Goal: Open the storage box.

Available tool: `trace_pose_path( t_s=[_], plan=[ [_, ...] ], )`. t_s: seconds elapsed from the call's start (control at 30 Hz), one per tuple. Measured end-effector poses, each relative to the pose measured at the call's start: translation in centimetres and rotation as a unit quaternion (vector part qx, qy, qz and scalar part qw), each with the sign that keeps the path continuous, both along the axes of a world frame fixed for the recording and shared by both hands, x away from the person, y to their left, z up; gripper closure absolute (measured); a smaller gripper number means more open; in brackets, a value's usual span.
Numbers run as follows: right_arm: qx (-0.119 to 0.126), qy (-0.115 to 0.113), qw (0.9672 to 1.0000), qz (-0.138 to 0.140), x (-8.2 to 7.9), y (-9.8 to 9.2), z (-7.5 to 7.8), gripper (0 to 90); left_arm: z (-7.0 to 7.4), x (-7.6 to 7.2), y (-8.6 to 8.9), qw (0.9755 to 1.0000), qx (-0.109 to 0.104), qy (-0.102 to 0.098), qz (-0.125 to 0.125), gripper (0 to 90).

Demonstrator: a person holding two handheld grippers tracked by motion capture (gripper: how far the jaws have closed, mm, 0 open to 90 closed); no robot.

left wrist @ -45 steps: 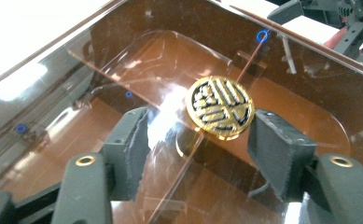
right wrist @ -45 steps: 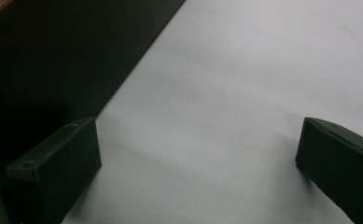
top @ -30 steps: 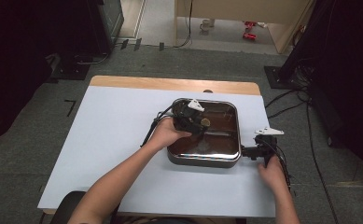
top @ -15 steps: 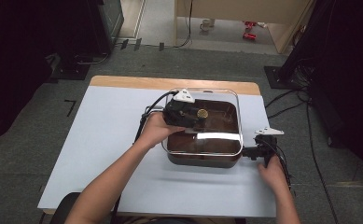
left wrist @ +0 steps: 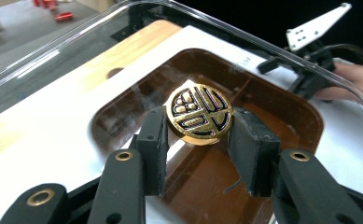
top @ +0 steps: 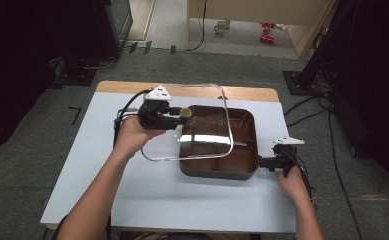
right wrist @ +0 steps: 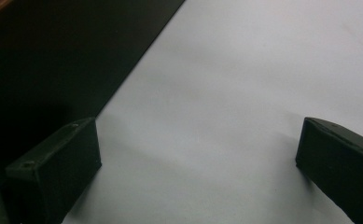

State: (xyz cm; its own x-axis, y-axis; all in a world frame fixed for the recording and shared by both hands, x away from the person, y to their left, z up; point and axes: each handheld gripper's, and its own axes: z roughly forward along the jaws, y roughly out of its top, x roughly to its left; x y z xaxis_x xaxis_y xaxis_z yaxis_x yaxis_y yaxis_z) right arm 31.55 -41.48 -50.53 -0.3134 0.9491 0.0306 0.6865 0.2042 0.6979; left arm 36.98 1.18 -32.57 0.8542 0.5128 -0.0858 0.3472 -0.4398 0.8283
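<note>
— Glass, clear, hard to make out: lid point(top: 189, 125) traced mostly by its bright rim, held tilted above the left part of the brown pan point(top: 221, 142) and overhanging the white tabletop point(top: 97, 150). Gold knob point(left wrist: 199, 113) at the lid's centre clamped between the pads of the left gripper point(top: 158, 112).

— Right gripper point(top: 281, 157)?

— Down on the tabletop at the pan's right side, just beside the dark wall. Jaws spread wide in the right gripper view, bare white surface between them point(right wrist: 198, 154), nothing gripped. Touching the pan or not: cannot tell.

— Hidden or cut off?

— Pan's inside seen partly through the glass, blurred by glare and a streak of reflection; dividers inside dimly visible. Forearms cut by the bottom edge of the high view. Far room mostly black at both sides.

— Surface and room?

— White sheet over a wooden table, a strip of bare wood point(top: 182, 90) along the far edge. Grey floor around, cables point(top: 307, 107) trailing at the right, dark stands at both sides, pale wooden furniture and small red objects point(top: 267, 31) on the floor beyond.

— Writing?

— No readable words. Only a dark-lined emblem on the gold knob, stylised, seen close in the left gripper view.
</note>
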Motion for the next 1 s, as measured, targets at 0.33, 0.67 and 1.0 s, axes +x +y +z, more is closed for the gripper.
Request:
trace_pose_path(
  t_s=[0.33,0.67,1.0],
  plan=[
    [0.0,0.0,1.0,0.0,0.0,0.0,0.0,0.0,0.1,0.8,6.3,0.9972,-0.003,0.007,0.075,59.0],
    [0.001,0.002,1.0,0.0,0.0,0.0,0.0,0.0,-2.3,2.3,11.0,0.9907,-0.014,0.029,0.132,59.1],
    [0.0,0.001,1.0,0.001,0.0,0.0,0.0,0.0,-7.1,4.6,14.2,0.9807,0.001,0.063,0.185,59.1]
  ],
)
